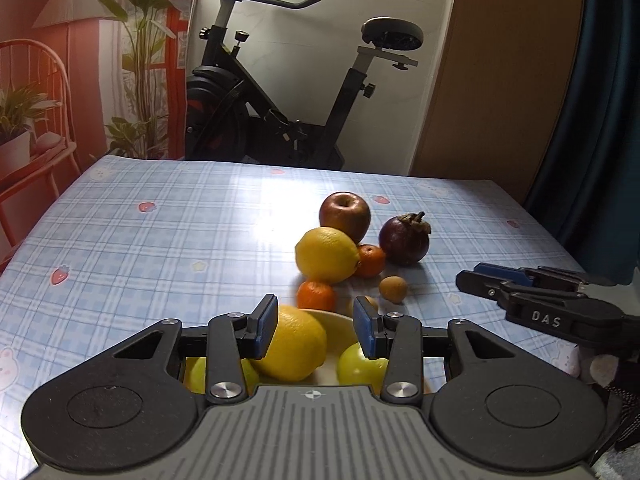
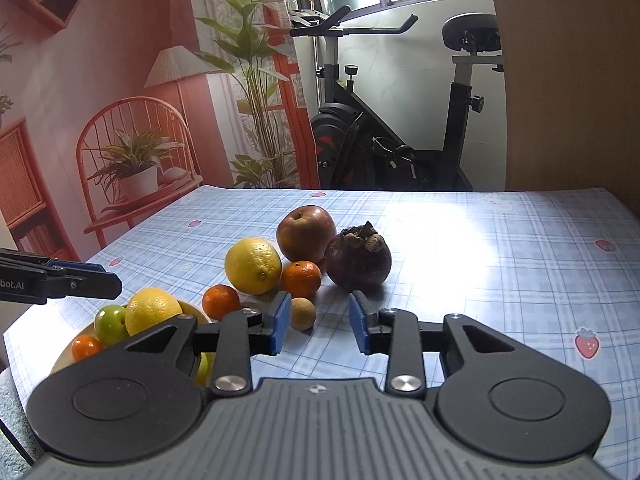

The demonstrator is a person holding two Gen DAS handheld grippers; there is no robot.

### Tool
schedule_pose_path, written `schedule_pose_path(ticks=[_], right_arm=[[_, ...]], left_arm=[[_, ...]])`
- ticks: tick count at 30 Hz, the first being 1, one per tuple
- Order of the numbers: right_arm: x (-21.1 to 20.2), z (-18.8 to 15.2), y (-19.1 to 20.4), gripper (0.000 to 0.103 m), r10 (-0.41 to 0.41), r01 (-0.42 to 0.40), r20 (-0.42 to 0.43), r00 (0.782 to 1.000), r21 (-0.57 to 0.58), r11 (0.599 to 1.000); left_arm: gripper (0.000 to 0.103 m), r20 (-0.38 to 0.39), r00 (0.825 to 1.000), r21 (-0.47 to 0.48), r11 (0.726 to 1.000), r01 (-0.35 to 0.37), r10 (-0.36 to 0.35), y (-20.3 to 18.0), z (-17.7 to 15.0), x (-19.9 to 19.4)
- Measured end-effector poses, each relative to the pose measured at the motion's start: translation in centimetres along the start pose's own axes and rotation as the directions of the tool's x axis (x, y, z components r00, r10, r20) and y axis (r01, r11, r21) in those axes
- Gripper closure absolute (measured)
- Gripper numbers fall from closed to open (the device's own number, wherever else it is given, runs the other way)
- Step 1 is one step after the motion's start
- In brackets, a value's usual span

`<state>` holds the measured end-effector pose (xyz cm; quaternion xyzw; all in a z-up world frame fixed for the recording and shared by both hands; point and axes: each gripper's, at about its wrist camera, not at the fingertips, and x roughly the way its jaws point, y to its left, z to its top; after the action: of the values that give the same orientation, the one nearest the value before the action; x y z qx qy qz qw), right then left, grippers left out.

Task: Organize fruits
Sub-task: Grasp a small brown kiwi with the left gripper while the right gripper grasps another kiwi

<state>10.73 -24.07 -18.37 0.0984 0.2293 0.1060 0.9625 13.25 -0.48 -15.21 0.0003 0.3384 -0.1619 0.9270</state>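
A cream plate [image 1: 340,322] [image 2: 194,311] at the near edge holds a lemon [image 1: 296,348] [image 2: 151,312], green fruits [image 1: 360,364] [image 2: 110,324] and a small orange [image 2: 85,347]. My left gripper [image 1: 316,328] [image 2: 112,282] hovers over the plate, open, with nothing pinched. On the checked cloth beyond lie a second lemon [image 1: 326,254] [image 2: 253,266], two tangerines [image 1: 370,260] [image 1: 316,295], a red apple [image 1: 345,216] [image 2: 306,232], a dark mangosteen [image 1: 404,240] [image 2: 358,260] and a small brown longan [image 1: 393,289] [image 2: 303,313]. My right gripper [image 2: 320,326] [image 1: 468,278] is just short of the longan, its pads narrowly apart and empty.
The table [image 2: 500,272] wears a blue checked cloth with strawberry prints. Behind its far edge stands a black exercise bike [image 1: 280,100]. A printed backdrop of a chair and plants hangs at the left, and a wooden panel [image 1: 500,80] and a blue curtain stand at the right.
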Motion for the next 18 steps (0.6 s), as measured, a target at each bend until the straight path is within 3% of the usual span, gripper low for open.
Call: schedule_pose_path(ticks=[5, 9, 18], right_arm=[[2.1, 0.7, -0.3, 0.076, 0.032, -0.032, -0.02, 0.999, -0.027, 0.999], [4.3, 0.9, 0.0, 0.076, 0.057, -0.06, -0.051, 0.997, -0.066, 0.996], [7.5, 0.2, 0.1, 0.076, 0.099, -0.107, -0.109, 0.989, -0.074, 0.991]], left_arm=[[0.066, -0.04, 0.999, -0.049, 0.998, 0.029, -0.031, -0.8, 1.1, 2.6], [0.067, -0.065, 0.998, -0.103, 0.995, -0.006, -0.001, -0.1, 2.4, 4.5], [0.067, -0.111, 0.994, -0.107, 0.994, -0.031, 0.019, 0.3, 2.4, 6.2]])
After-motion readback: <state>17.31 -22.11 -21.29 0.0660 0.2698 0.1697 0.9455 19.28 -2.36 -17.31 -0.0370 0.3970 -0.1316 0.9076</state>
